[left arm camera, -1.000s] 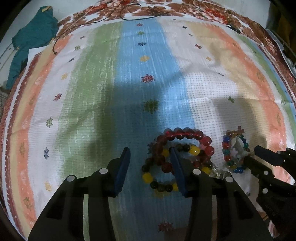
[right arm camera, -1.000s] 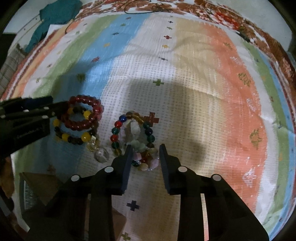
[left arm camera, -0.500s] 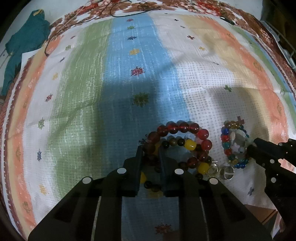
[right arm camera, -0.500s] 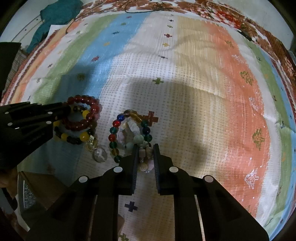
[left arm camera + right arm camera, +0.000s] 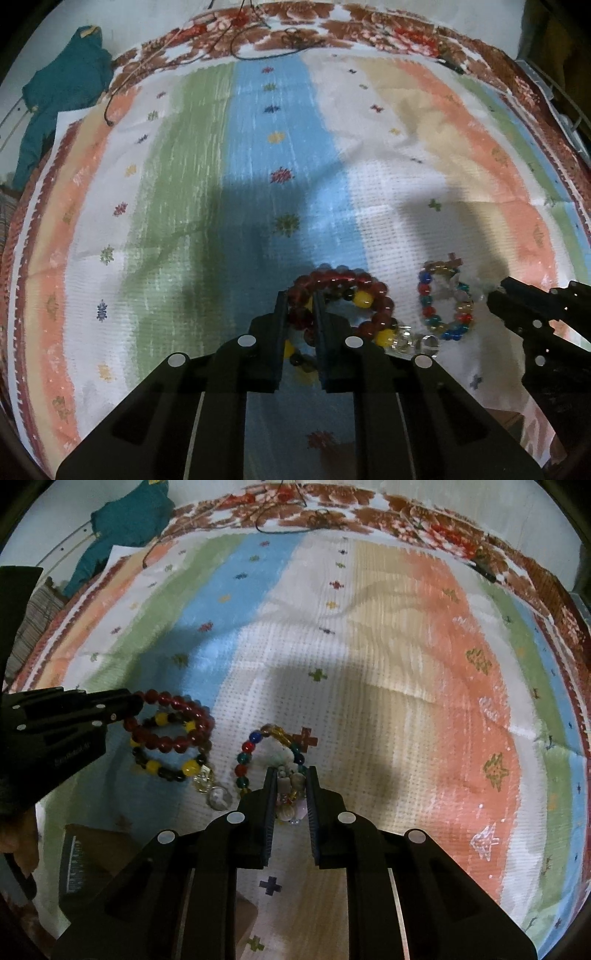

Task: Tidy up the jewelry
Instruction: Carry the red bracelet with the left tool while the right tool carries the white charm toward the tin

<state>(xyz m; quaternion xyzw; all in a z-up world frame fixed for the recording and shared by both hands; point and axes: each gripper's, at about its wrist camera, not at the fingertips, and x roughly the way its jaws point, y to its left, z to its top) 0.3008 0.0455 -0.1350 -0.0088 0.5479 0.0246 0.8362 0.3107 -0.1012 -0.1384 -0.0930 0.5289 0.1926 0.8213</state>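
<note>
A red bead bracelet lies on the striped cloth, stacked on a black-and-yellow bead bracelet. My left gripper is shut on the red bracelet's left side; both also show in the right wrist view, the bracelet and the gripper. A multicolour bead bracelet with pale shell beads lies to the right. My right gripper is shut on its near side. A clear glass charm lies between the bracelets.
The striped cloth covers the surface. A teal garment lies at the far left edge. A thin black cord lies along the far border. A brown box sits near the front left in the right wrist view.
Both grippers went from open to shut, the left on the red bracelet, the right on the multicolour bracelet. Both moved slightly forward over the cloth.
</note>
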